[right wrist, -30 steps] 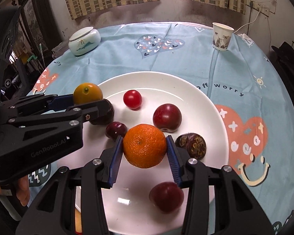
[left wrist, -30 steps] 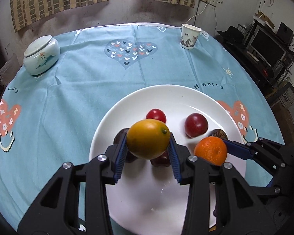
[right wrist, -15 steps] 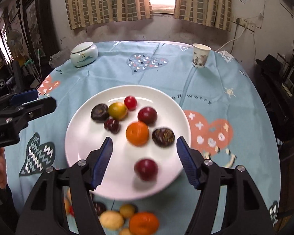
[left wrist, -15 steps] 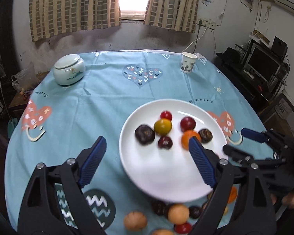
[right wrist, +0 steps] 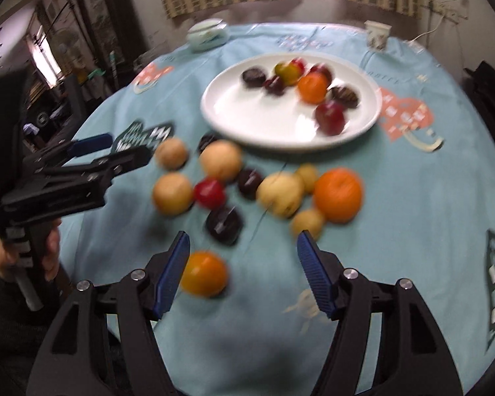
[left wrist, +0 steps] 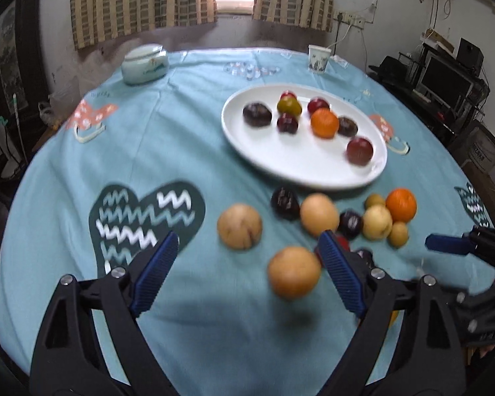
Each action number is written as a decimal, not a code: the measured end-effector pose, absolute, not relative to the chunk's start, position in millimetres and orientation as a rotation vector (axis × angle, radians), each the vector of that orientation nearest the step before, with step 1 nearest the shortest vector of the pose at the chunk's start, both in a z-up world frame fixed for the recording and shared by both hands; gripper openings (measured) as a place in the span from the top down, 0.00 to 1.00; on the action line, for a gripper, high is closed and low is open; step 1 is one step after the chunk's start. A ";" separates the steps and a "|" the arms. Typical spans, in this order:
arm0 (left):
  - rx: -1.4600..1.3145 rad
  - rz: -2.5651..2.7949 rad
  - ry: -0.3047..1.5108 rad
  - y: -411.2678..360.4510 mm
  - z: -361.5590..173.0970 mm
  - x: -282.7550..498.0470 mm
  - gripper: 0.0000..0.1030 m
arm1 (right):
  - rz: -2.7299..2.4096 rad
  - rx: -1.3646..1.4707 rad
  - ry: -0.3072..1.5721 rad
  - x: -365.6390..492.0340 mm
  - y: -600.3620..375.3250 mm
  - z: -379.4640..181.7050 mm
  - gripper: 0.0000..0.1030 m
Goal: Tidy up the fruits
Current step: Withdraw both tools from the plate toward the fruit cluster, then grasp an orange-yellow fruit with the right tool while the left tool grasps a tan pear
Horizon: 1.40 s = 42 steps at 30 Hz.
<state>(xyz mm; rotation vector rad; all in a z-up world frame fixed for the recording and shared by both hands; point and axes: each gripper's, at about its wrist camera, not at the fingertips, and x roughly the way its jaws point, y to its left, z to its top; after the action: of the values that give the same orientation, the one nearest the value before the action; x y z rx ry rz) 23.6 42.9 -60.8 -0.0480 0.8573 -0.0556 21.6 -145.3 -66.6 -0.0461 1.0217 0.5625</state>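
Left wrist view: white plate [left wrist: 300, 171] on desk [left wrist: 181, 132], holding seven fruits including a tangerine [left wrist: 324, 122]. Roughly a dozen more loose beside its near rim, among them an orange [left wrist: 401, 204]; task judged partly done. Fruits near-round, no long axis discernible. Left gripper [left wrist: 249, 272] and right gripper [right wrist: 242, 272] jaws apart, empty.

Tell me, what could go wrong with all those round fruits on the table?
1. The loose fruits sit bunched together, so closing on the tan pear between the open left gripper might bump a neighbour and send it rolling.
2. The yellow-orange fruit beside the open right gripper lies nearest the table's front edge and could roll off.
3. The white plate is filling up, so new fruit may knock others.
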 end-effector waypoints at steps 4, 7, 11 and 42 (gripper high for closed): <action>-0.065 -0.047 0.896 49.3 -72.8 14.3 0.14 | 0.590 -0.076 1.088 7.0 -128.0 -88.7 0.34; -0.075 -0.046 0.899 51.4 -73.2 9.1 0.14 | 0.601 -0.076 1.100 3.9 -123.0 -93.9 0.34; -0.072 -0.043 0.899 51.8 -72.6 5.2 0.14 | 0.600 -0.081 1.099 1.3 -117.5 -96.3 0.34; -0.022 -0.143 0.979 11.6 -111.8 26.9 0.48 | 0.506 0.088 1.052 2.7 -172.9 -82.0 0.58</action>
<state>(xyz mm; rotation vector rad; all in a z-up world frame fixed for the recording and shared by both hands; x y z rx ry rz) 26.8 11.6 -111.8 -0.0217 0.9785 -0.1434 2.7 -172.9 -82.0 0.0875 1.0516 0.5057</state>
